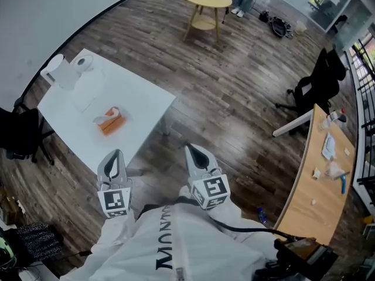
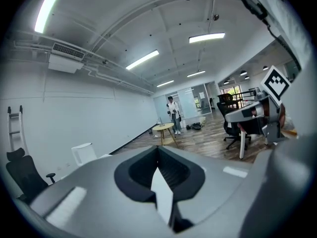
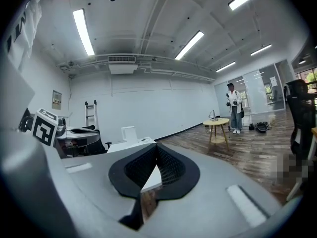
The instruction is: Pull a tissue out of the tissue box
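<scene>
tissue box (image 1: pixel 111 123), long axis roughly left-right

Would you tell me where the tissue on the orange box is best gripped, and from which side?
Probably the tuft of tissue standing up from the top of the box, approached from above: the box lies flat on the table, so only that raised tuft is free to pinch.

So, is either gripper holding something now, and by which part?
Nothing is held. The left gripper and right gripper are shut and empty; the tissue box lies apart on the white table.
</scene>
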Available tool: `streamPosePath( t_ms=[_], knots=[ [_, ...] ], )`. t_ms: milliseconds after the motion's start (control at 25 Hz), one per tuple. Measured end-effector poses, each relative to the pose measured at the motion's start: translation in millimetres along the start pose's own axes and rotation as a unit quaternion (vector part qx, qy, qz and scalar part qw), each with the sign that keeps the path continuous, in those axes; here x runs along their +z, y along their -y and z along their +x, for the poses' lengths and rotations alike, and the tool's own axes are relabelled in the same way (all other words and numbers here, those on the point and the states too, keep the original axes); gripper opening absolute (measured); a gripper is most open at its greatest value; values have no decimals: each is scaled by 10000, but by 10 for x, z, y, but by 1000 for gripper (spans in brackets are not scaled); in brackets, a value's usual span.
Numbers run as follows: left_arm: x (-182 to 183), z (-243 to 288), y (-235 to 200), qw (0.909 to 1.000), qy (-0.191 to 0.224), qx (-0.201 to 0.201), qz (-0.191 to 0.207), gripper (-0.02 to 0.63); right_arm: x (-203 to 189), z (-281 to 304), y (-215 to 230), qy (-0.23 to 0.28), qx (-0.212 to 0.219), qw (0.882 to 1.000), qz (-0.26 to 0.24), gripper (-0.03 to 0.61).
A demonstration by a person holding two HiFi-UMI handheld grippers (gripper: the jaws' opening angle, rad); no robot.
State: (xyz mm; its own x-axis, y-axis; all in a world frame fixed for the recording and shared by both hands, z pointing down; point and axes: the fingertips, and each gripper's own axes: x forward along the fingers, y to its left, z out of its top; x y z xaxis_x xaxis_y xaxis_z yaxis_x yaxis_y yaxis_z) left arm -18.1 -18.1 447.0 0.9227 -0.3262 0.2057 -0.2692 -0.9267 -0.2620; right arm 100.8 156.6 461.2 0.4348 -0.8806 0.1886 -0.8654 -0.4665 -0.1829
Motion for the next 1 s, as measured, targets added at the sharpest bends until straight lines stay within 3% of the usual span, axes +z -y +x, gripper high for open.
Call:
streamPosePath(
  t_ms=[360, 1000],
  knots=[
    [10, 65, 7, 9993, -160, 339, -52, -2, -62, 167, 216, -108, 237, 9996, 114, 2],
    [-265, 197, -723, 9907, -293, 1248, -444, -2, 133, 1113, 124, -279, 756, 9964, -244, 2]
  ],
)
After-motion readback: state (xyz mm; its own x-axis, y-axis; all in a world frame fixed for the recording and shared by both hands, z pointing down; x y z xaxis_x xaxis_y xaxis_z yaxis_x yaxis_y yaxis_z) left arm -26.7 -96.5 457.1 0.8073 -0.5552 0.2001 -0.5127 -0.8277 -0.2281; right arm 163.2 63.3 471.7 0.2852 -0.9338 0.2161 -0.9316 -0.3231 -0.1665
